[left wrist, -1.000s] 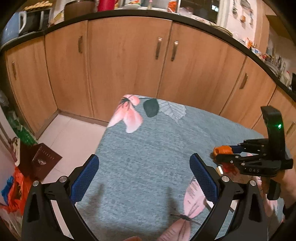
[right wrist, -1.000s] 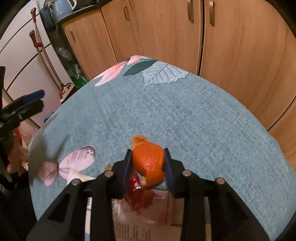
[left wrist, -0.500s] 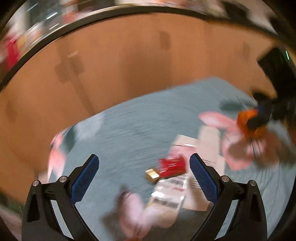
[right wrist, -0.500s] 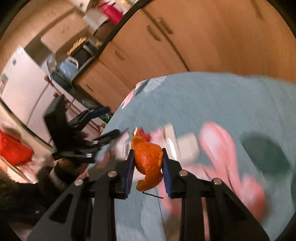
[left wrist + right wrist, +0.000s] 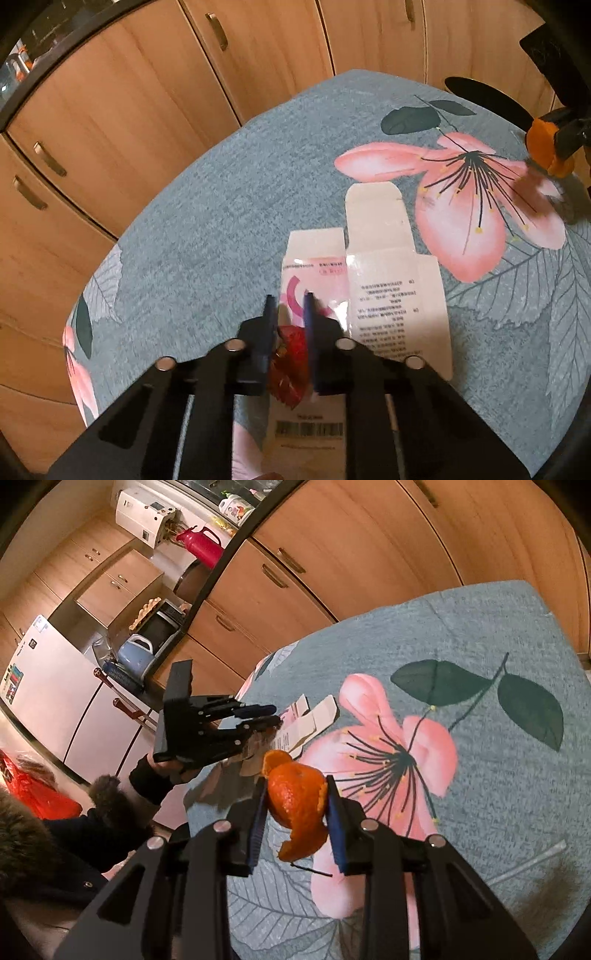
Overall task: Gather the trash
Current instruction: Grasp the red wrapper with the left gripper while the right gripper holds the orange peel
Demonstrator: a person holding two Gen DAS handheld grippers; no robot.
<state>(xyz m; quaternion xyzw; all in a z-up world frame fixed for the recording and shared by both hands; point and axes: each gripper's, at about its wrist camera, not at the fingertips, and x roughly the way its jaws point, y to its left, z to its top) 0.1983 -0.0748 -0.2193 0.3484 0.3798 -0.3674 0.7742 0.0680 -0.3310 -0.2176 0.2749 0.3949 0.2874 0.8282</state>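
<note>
A crumpled red wrapper (image 5: 291,369) lies on a flattened white cardboard box (image 5: 384,266) on the flowered tablecloth (image 5: 207,229). My left gripper (image 5: 289,297) points down over it. Its jaws are closing, with the wrapper filling the gap between the blue pads. The right wrist view shows that gripper (image 5: 275,715) low over the box (image 5: 314,720). An orange peel (image 5: 299,805) hangs above the pink flower print, pinched in my right gripper (image 5: 295,781). Those jaws are opening slightly, but the pads still press on the peel. The left wrist view has that peel (image 5: 539,140) at its far right.
Wooden cabinet doors (image 5: 155,96) run close behind the table's far edge. A red plastic bag (image 5: 33,794) sits on the floor to the left, near a white fridge (image 5: 44,686). A clear plastic strip (image 5: 528,864) lies on the cloth at the right.
The left gripper swung over the flattened box, dropped and went from wide open to nearly closed around the red wrapper. The right gripper carried the peel sideways to above the pink flower.
</note>
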